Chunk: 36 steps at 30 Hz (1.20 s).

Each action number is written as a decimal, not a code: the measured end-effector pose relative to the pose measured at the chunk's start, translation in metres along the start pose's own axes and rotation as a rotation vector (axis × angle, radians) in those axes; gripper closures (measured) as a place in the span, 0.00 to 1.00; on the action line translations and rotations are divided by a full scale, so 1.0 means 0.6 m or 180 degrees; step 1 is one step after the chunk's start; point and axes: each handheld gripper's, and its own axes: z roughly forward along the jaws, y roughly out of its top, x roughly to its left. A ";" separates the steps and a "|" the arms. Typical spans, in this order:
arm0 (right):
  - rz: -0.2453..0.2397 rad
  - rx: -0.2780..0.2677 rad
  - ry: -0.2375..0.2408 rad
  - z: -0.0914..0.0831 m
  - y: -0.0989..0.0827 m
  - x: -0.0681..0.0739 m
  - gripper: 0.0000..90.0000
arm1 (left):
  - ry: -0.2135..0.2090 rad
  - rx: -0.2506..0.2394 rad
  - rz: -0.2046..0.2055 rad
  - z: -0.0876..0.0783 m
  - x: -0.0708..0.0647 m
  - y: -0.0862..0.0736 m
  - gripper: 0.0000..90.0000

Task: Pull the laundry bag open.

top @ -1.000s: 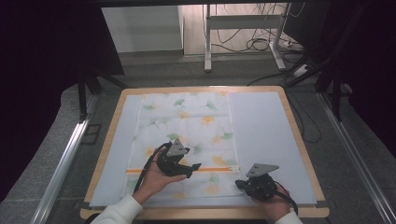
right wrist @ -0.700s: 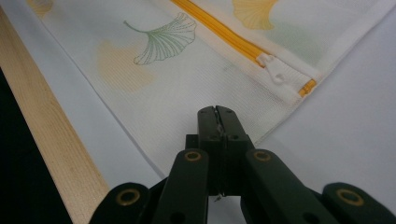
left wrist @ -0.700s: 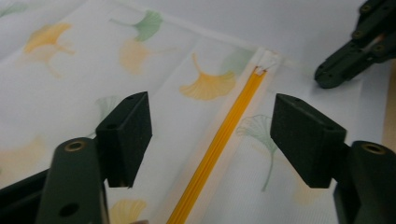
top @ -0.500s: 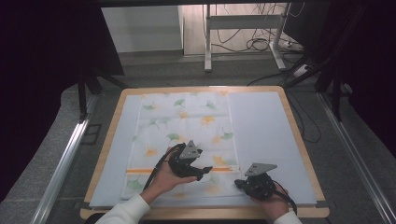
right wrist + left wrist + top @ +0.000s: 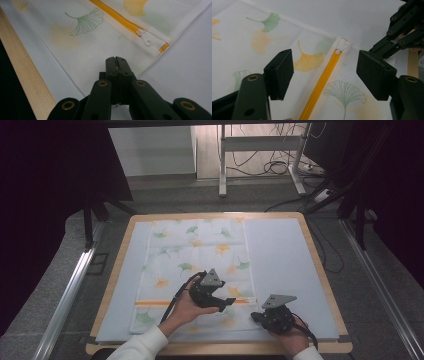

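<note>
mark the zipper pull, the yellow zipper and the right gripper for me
zipper pull (image 5: 146,38), right gripper view, its white tab
yellow zipper (image 5: 322,82), left gripper view, middle of the strip
right gripper (image 5: 116,59), right gripper view, jaw tips

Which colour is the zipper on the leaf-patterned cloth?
The zipper is yellow-orange, clearest in the left gripper view.

Wood-edged table (image 5: 320,270), grey mat (image 5: 285,265), leaf-print pouch (image 5: 200,255)

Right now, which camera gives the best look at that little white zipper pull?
The right gripper view: the zipper pull lies close and sharp at the end of the orange zipper. The left gripper view shows it smaller, farther off between the open tongs. In the high view it is too small to make out.
</note>
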 end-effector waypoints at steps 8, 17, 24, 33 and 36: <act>0.0009 0.0005 0.0004 0.000 0.000 -0.001 0.98 | -0.0050 0.0018 -0.0059 0.026 0.001 0.009 0.35; 0.0010 0.0000 0.0022 0.000 0.000 -0.002 0.98 | -0.0053 0.0144 0.0029 0.070 -0.003 0.021 0.39; 0.0026 0.0005 0.0039 0.000 0.000 -0.002 0.98 | -0.0067 0.0157 0.0051 0.089 -0.008 0.026 0.43; 0.0026 0.0000 0.0047 0.000 0.000 -0.004 0.98 | -0.0100 0.0261 0.0132 0.113 -0.014 0.029 0.48; 0.0035 0.0000 0.0054 0.000 -0.001 -0.004 0.98 | -0.0123 0.0299 0.0166 0.121 -0.018 0.030 0.50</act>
